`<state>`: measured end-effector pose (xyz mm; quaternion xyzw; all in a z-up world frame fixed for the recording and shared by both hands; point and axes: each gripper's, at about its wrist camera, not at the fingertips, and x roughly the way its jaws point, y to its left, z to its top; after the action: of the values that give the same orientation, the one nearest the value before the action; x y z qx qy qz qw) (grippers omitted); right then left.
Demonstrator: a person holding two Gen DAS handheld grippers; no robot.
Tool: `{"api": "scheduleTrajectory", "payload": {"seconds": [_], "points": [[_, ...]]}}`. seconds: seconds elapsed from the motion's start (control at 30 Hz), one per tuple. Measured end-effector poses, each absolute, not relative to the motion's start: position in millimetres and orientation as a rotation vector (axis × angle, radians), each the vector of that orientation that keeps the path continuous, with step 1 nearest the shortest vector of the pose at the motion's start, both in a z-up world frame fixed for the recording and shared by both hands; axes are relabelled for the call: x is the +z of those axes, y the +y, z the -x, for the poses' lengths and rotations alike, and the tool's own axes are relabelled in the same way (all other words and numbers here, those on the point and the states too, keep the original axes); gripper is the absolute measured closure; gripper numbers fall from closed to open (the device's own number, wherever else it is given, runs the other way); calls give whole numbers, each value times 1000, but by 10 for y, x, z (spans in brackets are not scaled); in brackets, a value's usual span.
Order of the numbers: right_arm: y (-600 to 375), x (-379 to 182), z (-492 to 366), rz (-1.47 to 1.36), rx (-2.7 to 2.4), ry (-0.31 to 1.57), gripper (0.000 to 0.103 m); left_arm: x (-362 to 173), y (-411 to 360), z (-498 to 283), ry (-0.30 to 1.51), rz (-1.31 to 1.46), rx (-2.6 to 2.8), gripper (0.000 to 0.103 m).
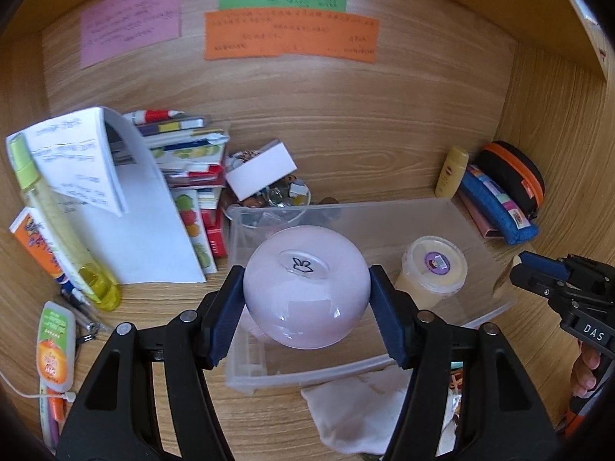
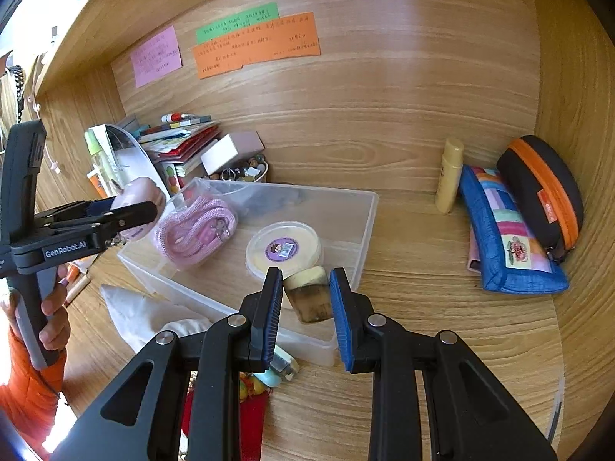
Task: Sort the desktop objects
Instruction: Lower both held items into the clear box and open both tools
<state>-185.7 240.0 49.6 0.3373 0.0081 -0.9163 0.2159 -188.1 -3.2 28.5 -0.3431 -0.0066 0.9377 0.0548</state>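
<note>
Left wrist view: left gripper (image 1: 307,292) pinches a pink case (image 1: 306,286) above the clear bin (image 1: 480,226). Right gripper (image 2: 305,307) clamps a small jar (image 2: 310,294) at the bin's near wall. Advise lowering both before release.

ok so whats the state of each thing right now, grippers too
left gripper: shut on pink round case, above the bin
right gripper: shut on small stamp block
clear plastic bin: open, no lid
yellow tub: lidded, in bin
pink cord: coiled, in bin
</note>
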Motion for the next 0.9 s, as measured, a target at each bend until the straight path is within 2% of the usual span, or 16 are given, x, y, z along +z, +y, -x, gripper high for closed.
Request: {"api": "scheduleTrajectory", "payload": {"seconds": [0.63,0.9], "points": [[2230,258,1975,-1042,-2483,90,80,-70,143,2157,12,1237,2688,40],[2195,257,1926,-1032,-2498,125,80,-45,134,2128,30,1221,2712,39]]}}
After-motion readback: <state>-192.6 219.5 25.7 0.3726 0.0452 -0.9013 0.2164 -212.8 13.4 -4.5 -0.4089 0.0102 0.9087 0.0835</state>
